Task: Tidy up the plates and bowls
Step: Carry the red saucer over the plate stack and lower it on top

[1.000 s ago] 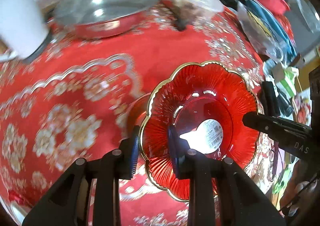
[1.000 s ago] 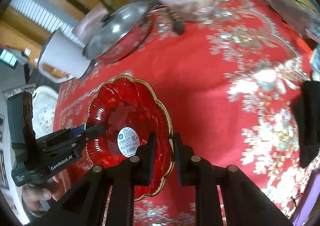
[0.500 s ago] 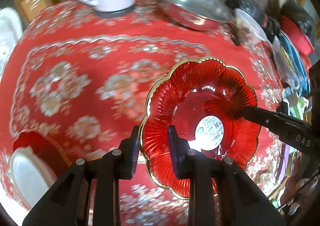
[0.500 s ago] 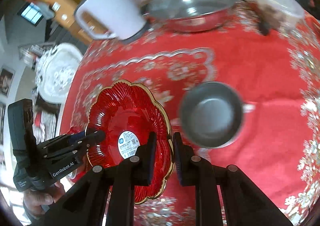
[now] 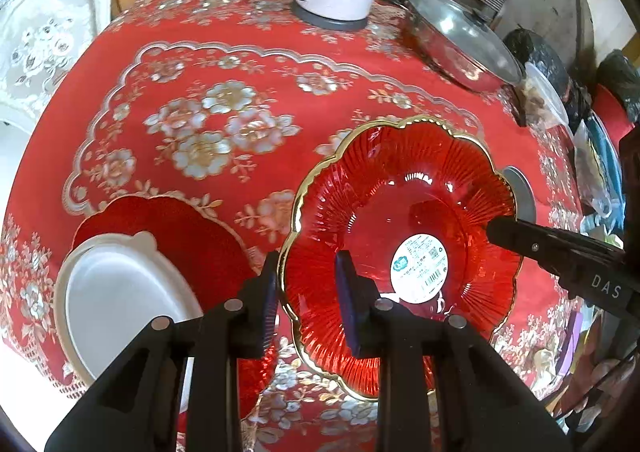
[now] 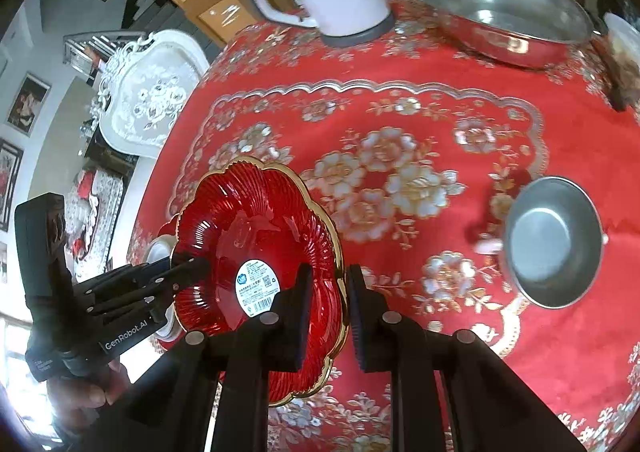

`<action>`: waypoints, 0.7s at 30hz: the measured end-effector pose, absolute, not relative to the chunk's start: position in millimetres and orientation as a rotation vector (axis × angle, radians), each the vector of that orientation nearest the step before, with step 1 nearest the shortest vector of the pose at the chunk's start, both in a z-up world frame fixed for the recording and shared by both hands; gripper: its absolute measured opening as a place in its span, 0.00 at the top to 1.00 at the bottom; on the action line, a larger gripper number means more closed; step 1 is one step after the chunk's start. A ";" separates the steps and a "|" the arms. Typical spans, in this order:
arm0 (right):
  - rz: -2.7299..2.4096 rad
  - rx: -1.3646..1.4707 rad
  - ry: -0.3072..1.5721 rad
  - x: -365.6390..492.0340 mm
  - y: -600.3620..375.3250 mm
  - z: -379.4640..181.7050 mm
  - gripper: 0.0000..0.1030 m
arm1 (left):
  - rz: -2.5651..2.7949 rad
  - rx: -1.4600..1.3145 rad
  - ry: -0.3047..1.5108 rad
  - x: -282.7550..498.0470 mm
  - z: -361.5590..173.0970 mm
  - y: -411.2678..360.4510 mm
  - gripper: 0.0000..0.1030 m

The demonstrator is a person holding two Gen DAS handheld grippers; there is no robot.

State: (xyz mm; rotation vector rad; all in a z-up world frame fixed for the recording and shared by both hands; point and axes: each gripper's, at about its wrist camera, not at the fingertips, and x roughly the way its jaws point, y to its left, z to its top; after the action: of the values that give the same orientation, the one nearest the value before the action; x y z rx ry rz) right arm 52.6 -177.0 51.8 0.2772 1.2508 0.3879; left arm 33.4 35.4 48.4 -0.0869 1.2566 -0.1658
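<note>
I see the red glass plate (image 5: 400, 252) now carried leftward over the table, pinched at opposite rims by my two grippers. A white dish (image 5: 120, 300) on a red plate (image 5: 192, 236) has come into view, and the steel bowl (image 6: 554, 242) now lies off to the right.

Gold-rimmed ribbed red plate (image 5: 400, 228), red floral tablecloth (image 5: 224, 99)

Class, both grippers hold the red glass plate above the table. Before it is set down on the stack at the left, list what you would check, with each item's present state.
1. Left gripper clamped on red glass plate rim: ok.
2. Right gripper clamped on opposite rim: ok.
3. Plate level: not ok, tilted.
4. Stack's white dish bare on top: ok.
5. Steel bowl clear of the path: ok.
6. Height above the stack: cannot tell.
</note>
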 end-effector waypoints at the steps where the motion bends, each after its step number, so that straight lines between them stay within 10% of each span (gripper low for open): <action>1: 0.391 0.270 1.252 52.6 -173.1 52.5 0.83 | -0.164 -0.089 1.257 32.8 48.0 37.8 0.76; 21: 0.427 0.243 1.253 50.3 -157.3 60.6 0.81 | -0.149 -0.127 1.255 24.7 51.2 58.1 0.77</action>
State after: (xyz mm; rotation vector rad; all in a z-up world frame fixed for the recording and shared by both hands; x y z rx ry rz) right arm 50.3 -157.3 60.6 0.2428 1.2530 0.4271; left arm 24.7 58.1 51.2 -0.1268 1.2550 -0.1493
